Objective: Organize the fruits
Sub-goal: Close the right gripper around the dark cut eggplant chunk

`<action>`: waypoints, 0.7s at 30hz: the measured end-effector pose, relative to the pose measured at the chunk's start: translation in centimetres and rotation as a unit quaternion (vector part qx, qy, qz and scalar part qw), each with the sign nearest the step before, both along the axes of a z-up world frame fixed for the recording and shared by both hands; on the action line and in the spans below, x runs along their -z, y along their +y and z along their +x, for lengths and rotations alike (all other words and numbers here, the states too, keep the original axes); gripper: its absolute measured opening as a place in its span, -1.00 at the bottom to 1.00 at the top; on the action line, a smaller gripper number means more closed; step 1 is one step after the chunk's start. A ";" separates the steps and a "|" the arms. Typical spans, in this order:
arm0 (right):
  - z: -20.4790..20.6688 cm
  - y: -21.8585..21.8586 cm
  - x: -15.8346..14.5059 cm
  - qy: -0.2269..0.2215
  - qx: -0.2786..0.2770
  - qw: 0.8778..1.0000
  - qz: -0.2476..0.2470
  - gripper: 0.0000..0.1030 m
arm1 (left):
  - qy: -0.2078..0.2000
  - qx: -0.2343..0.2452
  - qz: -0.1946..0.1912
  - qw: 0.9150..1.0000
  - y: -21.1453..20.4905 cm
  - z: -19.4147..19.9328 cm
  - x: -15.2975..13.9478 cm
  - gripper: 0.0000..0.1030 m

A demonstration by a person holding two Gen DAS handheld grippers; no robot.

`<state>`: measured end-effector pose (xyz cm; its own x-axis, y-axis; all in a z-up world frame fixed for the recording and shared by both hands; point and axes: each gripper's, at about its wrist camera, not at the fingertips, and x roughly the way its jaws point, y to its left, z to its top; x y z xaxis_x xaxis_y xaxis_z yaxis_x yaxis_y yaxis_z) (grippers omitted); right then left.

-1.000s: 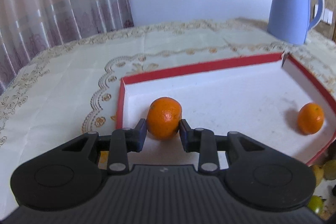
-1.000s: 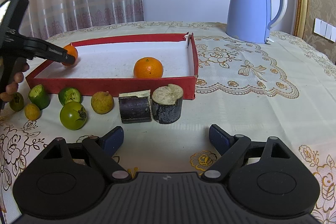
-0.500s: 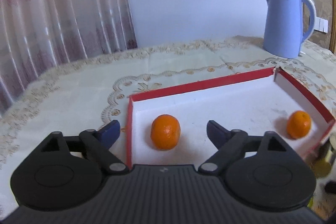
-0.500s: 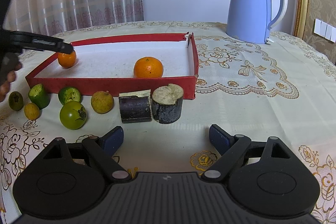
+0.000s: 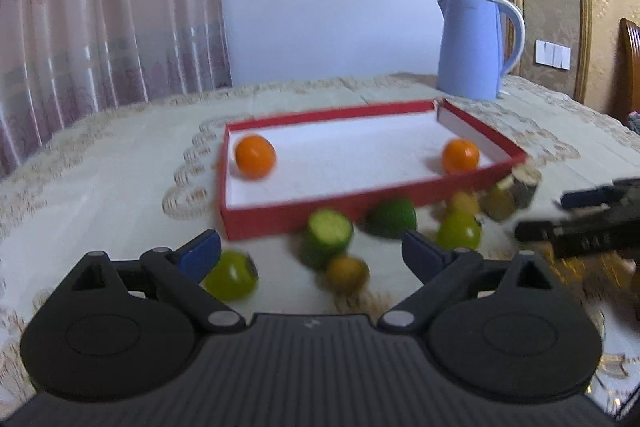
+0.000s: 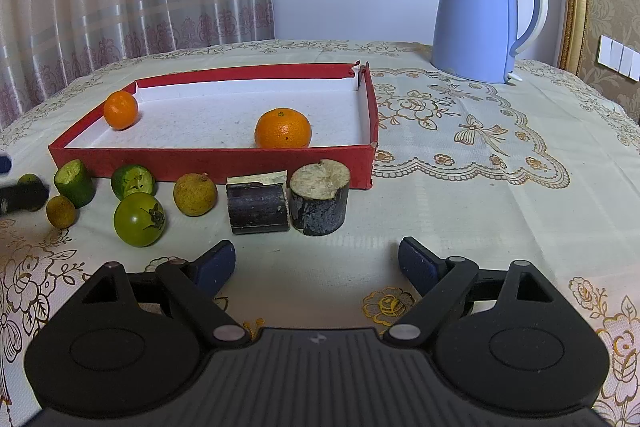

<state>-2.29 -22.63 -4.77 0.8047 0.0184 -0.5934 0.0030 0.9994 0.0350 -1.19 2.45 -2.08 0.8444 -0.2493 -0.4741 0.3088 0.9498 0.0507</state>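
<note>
The counter (image 6: pixel 460 195), under a cream lace-patterned cloth, carries everything. On it sits a shallow red cardboard tray with a white inside (image 6: pixel 208 163), and behind that a pale blue electric kettle (image 6: pixel 480 15).

Inside the tray there are two round orange mandarins: the bigger one (image 6: pixel 283 128) sits against the near wall, and the smaller one (image 6: pixel 120 109) is tucked in the far left corner, well apart from it.

Just in front of the tray, loose on the cloth, are two dark stubby sugarcane chunks (image 6: pixel 318 195) touching each other, a green tomato (image 6: pixel 139 219), a couple of cut green fruit pieces (image 6: pixel 133 180) and small brownish round longans (image 6: pixel 195 194).

The left tongs (image 5: pixel 311 251) have just been opening and are now spread wide with nothing in them. Through the left wrist camera, which is blurry, the loose green fruit lies just past the tips and the left-corner mandarin (image 5: pixel 255 157) is further off in the tray.

The right tongs (image 6: pixel 316 263) are also released and empty over bare cloth, with the cane chunks just ahead of them.
</note>
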 end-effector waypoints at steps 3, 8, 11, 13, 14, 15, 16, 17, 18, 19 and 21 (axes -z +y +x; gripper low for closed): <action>0.0 0.0 0.0 0.000 0.000 1.000 0.000 0.73 | 0.007 -0.010 0.015 1.000 -0.1 -0.4 0.9 0.88; 0.0 0.0 0.0 -0.001 0.000 1.000 0.001 0.73 | 0.037 -0.018 0.011 0.999 0.5 0.2 2.4 0.91; -0.3 0.0 -0.1 -0.009 0.012 1.000 -0.001 0.74 | 0.047 -0.019 -0.001 0.999 1.0 0.4 2.4 0.94; -0.7 -0.6 -0.4 -0.025 0.017 0.999 0.017 0.74 | 0.051 -0.025 -0.003 0.998 1.1 0.6 2.6 1.00; -0.8 -1.0 -0.5 -0.031 0.024 0.999 0.026 0.74 | 0.053 -0.026 -0.004 0.998 1.2 0.7 2.7 1.00; -0.9 -1.4 -0.6 -0.033 0.033 0.998 0.033 0.74 | 0.052 -0.025 -0.004 0.998 1.2 0.7 2.8 1.00; -0.7 -1.7 -0.6 -0.031 0.042 0.998 0.037 0.74 | 0.050 -0.025 -0.002 0.998 1.1 0.6 2.8 1.00; -0.5 -2.0 -0.6 -0.024 0.051 0.998 0.038 0.74 | 0.049 -0.025 -0.001 0.998 1.0 0.6 2.8 1.00; -0.2 -2.4 -0.5 -0.018 0.060 0.997 0.040 0.74 | 0.050 -0.025 0.000 0.998 1.0 0.6 2.8 1.00; -0.1 -2.6 -0.5 -0.018 0.062 0.997 0.041 0.74 | 0.051 -0.025 0.000 0.998 1.0 0.7 2.8 1.00; 0.3 -2.7 -0.6 -0.020 0.066 0.997 0.024 0.73 | 0.054 -0.025 -0.003 0.998 1.1 0.8 2.8 1.00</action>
